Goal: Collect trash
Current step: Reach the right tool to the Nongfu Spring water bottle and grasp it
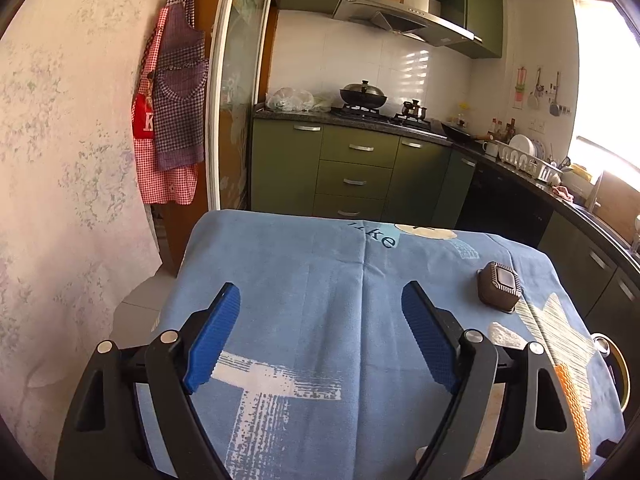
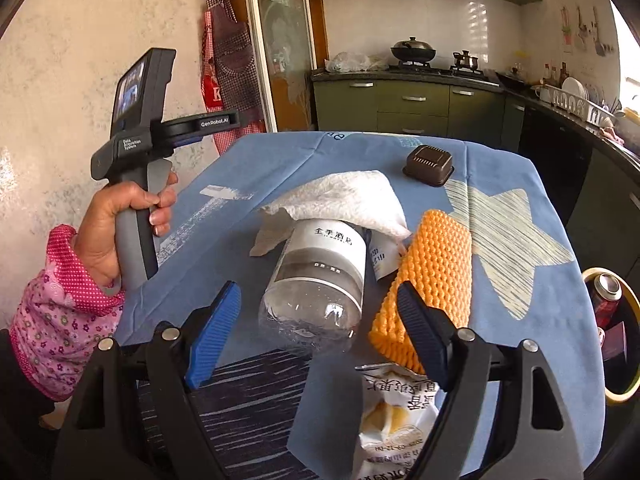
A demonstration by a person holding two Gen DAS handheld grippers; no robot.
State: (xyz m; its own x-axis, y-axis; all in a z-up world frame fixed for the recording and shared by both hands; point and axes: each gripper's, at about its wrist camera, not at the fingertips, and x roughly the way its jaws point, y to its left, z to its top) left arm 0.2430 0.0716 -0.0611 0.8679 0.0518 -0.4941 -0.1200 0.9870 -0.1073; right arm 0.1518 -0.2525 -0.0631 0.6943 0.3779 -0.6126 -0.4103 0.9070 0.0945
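Bottle dead ahead of my right claw [image 2: 320,320], base nearest, long axis running away.
Both claws spread, empty; left claw [image 1: 320,336] over bare desk [image 1: 304,264]; plastic bottle [image 2: 320,276] nearer the right.

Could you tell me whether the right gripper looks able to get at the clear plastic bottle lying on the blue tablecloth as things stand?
Probably yes. The right gripper is open and the clear plastic bottle lies straight ahead between its fingers. Only the white paper towel drapes its far end; the orange foam net lies close beside it.

Bright daylight from blown-out window [image 1: 608,80]; fisheye bending, dark corners.
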